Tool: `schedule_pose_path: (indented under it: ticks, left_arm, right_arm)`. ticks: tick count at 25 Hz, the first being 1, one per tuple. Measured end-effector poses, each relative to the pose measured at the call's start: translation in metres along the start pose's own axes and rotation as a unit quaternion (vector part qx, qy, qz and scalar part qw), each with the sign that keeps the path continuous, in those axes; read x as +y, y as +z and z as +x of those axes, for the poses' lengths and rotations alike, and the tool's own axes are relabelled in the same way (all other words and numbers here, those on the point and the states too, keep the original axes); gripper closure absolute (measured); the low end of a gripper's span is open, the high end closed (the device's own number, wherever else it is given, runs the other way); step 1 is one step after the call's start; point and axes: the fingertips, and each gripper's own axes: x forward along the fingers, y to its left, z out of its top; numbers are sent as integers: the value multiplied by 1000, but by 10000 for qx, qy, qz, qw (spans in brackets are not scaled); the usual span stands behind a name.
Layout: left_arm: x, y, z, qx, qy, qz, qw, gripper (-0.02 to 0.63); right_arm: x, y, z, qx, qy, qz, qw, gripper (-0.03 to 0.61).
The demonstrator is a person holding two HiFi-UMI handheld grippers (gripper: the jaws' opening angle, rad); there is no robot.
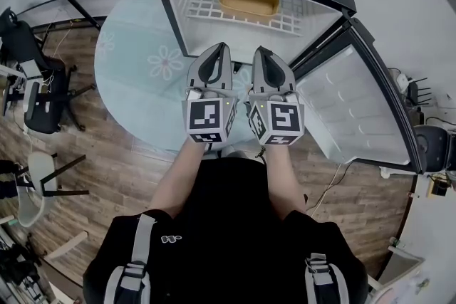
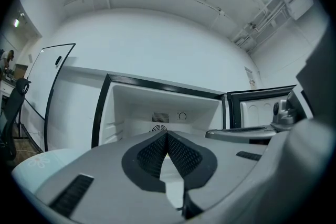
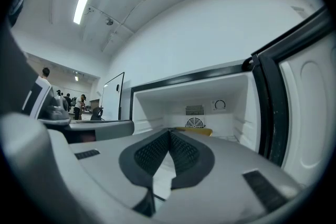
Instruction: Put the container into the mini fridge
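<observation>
The mini fridge [image 1: 178, 11] stands on the round table with its door [image 1: 360, 107] swung open to the right. A yellow container [image 1: 249, 1] lies on the white wire shelf [image 1: 199, 9] at the back of the fridge; its rim [image 3: 199, 131] shows in the right gripper view. My left gripper [image 1: 220, 48] and right gripper [image 1: 261, 52] hang side by side in front of the fridge opening. Both are shut with nothing between their jaws. In the left gripper view the fridge interior [image 2: 157, 107] lies straight ahead of the left gripper [image 2: 167, 135].
The round pale blue table [image 1: 135, 60] has a flower print. Office chairs [image 1: 39, 107] stand at the left on the wood floor. A cable [image 1: 331, 185] trails below the open door. People [image 3: 44, 73] stand far off in the right gripper view.
</observation>
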Motion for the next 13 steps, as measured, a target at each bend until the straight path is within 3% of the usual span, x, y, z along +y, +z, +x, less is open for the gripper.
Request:
schedule_pose_path:
  ticks: [13]
  left_arm:
    - [5,-5,-1,97,10,-11,10000,604]
  right_arm:
    - [7,0,3,-3,94,5,10000,575]
